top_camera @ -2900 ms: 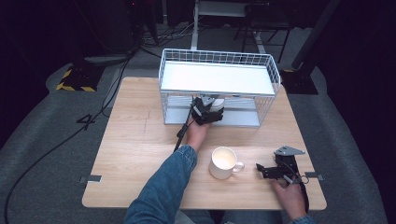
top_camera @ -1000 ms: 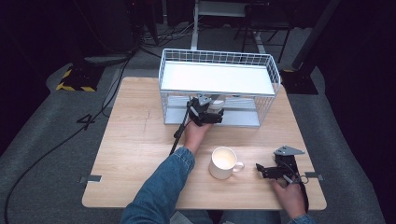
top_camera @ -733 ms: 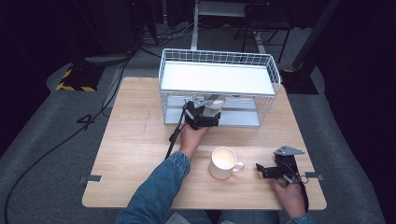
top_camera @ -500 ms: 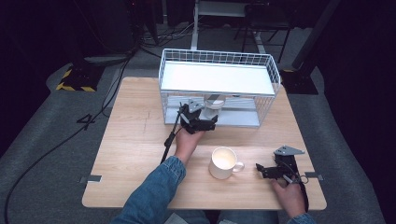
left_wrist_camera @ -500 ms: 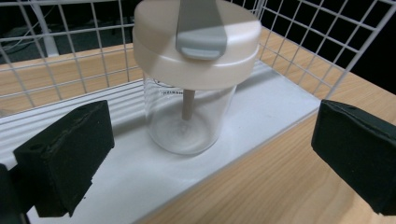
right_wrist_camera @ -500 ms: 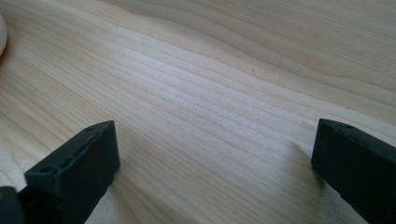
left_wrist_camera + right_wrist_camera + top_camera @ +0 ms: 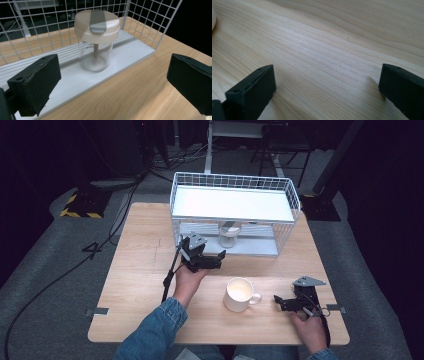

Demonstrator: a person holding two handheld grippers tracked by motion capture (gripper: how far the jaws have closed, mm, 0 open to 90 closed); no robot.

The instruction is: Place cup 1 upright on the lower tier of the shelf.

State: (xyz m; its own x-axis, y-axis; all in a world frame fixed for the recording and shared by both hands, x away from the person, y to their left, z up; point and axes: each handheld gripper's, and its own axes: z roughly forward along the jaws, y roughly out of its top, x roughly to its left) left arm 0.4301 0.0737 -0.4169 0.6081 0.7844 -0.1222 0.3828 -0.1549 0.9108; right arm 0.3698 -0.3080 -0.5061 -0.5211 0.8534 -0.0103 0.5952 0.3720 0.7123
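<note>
Wooden table point(image 7: 140, 270) under everything. Clear cup with a tan lid point(image 7: 96, 40) upright on the low white shelf of the wire rack point(image 7: 235, 205). Left gripper point(image 7: 212, 261) just in front of it, jaws spread wide, nothing held. Right gripper point(image 7: 282, 302) low on the wood, jaws wide too, near a white mug point(image 7: 240, 293).

Cream ceramic mug point(image 7: 212, 15) — cut off at frame's left edge, just a sliver. Clear plastic tumbler with beige lid point(image 7: 229, 235) — partly screened by white wire rack point(image 7: 235, 182); contents too small to tell.
</note>
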